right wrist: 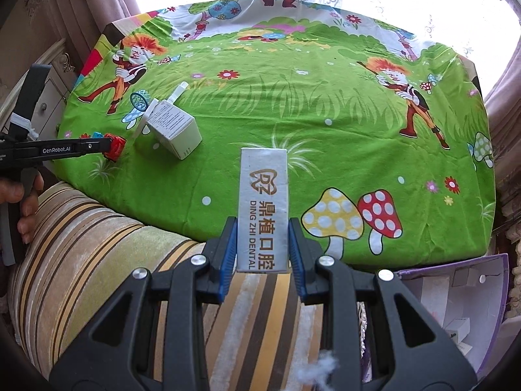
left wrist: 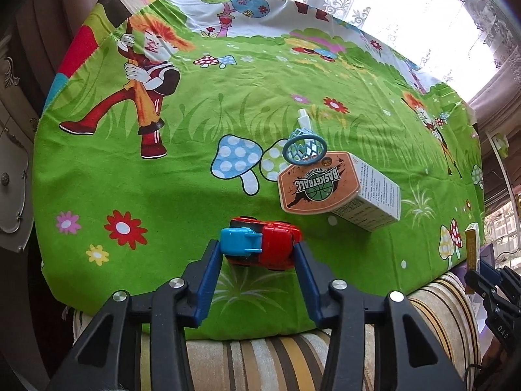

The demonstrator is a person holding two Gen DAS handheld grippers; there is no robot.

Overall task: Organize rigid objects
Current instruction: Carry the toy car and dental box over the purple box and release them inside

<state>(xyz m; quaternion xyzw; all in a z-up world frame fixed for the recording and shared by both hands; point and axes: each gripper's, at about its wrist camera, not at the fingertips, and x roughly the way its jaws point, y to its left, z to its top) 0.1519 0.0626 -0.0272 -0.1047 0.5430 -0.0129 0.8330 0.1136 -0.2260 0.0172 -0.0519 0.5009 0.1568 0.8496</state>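
Observation:
My left gripper (left wrist: 259, 247) is shut on a red toy car (left wrist: 270, 247) with a blue part, held at the near edge of the green cartoon cloth (left wrist: 195, 176). The car also shows in the right wrist view (right wrist: 114, 146). My right gripper (right wrist: 262, 228) is shut on a grey dental box (right wrist: 263, 208), held upright over the cloth's near edge. A toy basketball hoop with an orange backboard (left wrist: 317, 182) leans on a white box (left wrist: 374, 198) on the cloth; the white box also shows in the right wrist view (right wrist: 174, 127).
The cloth covers a table (right wrist: 293, 114) by a bright window. A striped cushion (right wrist: 97, 234) lies at the near side. An open purple box (right wrist: 456, 309) with small items sits at the lower right. A white cabinet (left wrist: 13, 163) stands at the left.

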